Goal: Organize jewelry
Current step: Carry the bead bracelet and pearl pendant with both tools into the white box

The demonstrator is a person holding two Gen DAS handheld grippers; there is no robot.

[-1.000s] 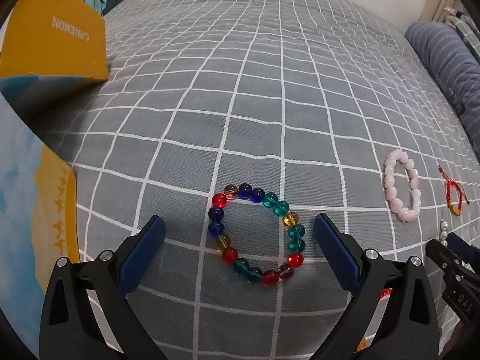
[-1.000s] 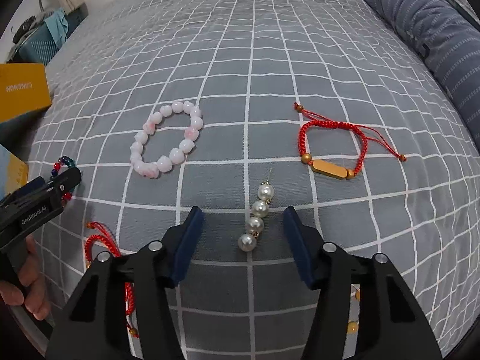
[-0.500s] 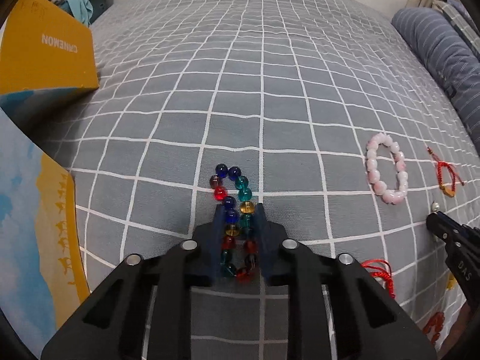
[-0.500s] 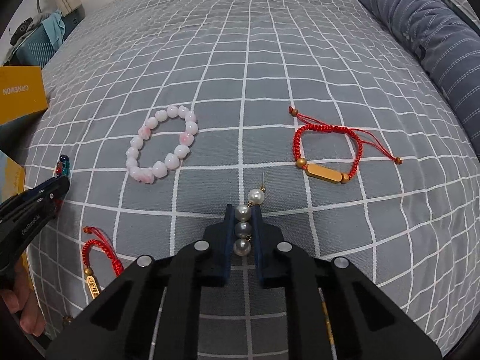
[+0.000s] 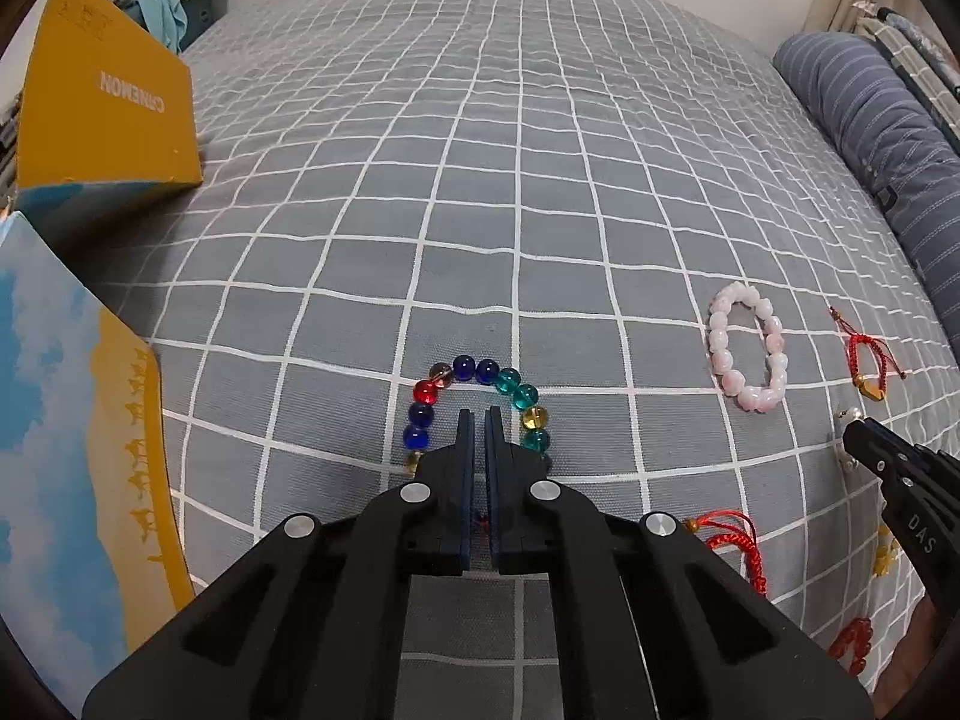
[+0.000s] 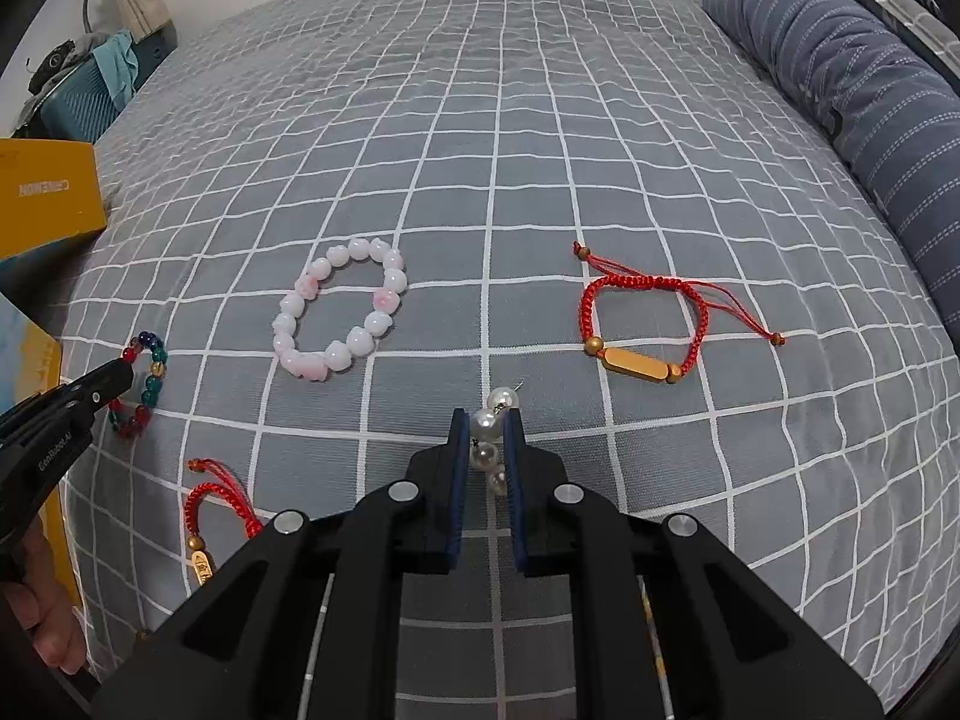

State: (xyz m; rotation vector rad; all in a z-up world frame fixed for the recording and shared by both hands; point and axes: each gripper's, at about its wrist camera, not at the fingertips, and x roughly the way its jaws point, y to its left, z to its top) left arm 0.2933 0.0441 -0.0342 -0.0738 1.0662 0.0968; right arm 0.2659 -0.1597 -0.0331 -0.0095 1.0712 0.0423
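While each claw pinches jewelry — left (image 5: pixel 479 420) colored beads (image 5: pixel 480 369), right (image 6: pixel 485 423) pearls (image 6: pixel 483 455) — pink bracelet (image 6: pixel 339 308) lies between.

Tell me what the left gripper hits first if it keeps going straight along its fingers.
The left gripper, shut on the colored bead bracelet, would first meet that bracelet's far arc of blue beads just ahead of its tips. Beyond them only the grey checked bedspread shows, though depth is hard to judge.

On the bedspread (image 6: pixel 540 120), the bead bracelet (image 6: pixel 342 318) lies at ten o'clock from the pearl string (image 6: pixel 489 438), the cord bracelet (image 6: pixel 642 324) at two o'clock.
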